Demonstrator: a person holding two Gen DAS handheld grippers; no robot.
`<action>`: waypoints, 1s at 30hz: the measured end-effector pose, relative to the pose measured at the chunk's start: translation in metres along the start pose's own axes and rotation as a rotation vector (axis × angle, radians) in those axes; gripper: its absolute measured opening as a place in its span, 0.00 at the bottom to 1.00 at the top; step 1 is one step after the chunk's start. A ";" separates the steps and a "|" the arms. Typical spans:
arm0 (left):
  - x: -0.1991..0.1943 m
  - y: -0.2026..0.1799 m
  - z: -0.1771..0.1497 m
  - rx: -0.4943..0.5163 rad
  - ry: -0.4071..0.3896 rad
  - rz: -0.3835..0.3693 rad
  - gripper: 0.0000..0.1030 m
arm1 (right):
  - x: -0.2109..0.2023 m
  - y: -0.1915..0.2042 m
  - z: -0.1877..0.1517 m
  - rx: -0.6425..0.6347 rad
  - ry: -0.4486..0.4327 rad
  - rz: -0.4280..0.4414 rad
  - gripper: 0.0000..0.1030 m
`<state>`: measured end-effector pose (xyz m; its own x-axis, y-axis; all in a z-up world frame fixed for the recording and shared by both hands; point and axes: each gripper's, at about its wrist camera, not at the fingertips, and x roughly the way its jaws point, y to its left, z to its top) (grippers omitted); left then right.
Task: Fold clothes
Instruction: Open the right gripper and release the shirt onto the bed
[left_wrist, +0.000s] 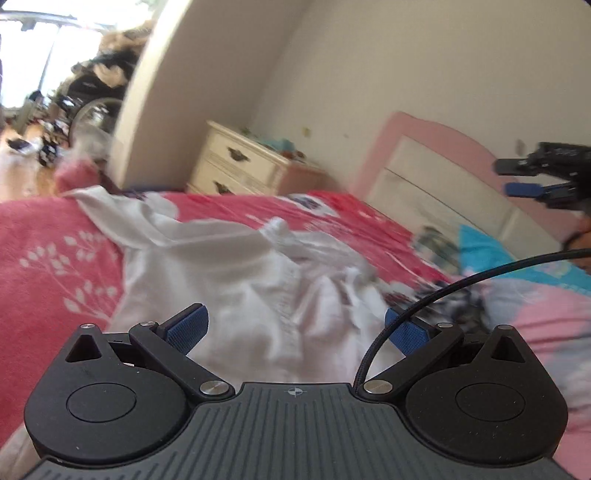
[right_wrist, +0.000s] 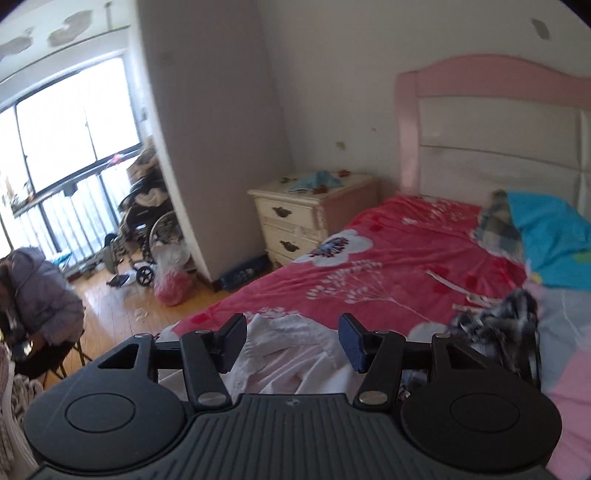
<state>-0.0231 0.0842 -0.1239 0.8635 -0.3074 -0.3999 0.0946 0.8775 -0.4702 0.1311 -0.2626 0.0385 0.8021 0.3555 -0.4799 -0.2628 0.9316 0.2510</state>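
Note:
A crumpled white garment (left_wrist: 236, 280) lies on the red flowered bedspread (left_wrist: 44, 236), blurred in the left wrist view. My left gripper (left_wrist: 295, 328) hovers just above it, jaws wide open, with nothing between the blue pads (left_wrist: 186, 328). A black cable (left_wrist: 424, 299) crosses its right finger. My right gripper (left_wrist: 517, 178) shows at the far right, up in the air over the bed. In the right wrist view the right gripper (right_wrist: 291, 339) stands open and empty above the white garment (right_wrist: 288, 354), well clear of it.
A black-and-white checked garment (right_wrist: 498, 332) lies right of the white one. A blue pillow (right_wrist: 554, 236) and a pink headboard (right_wrist: 491, 70) are at the bed's far end, a cream nightstand (right_wrist: 295, 218) beside it. A seated person (right_wrist: 40, 295) and a wheelchair (right_wrist: 147, 225) are by the window.

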 end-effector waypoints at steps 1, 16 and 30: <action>-0.015 -0.006 -0.004 -0.018 0.055 -0.091 1.00 | -0.002 -0.009 -0.004 0.021 -0.003 -0.021 0.56; -0.065 0.024 -0.057 -0.154 0.311 0.306 1.00 | 0.070 0.098 -0.180 -0.106 0.513 0.102 0.51; 0.010 -0.028 -0.097 0.260 0.327 0.421 0.86 | 0.132 0.142 -0.228 -0.227 0.669 0.118 0.02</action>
<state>-0.0656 0.0206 -0.1907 0.6595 0.0251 -0.7513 -0.0686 0.9973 -0.0269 0.0771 -0.0663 -0.1809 0.2800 0.3570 -0.8911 -0.4912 0.8508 0.1865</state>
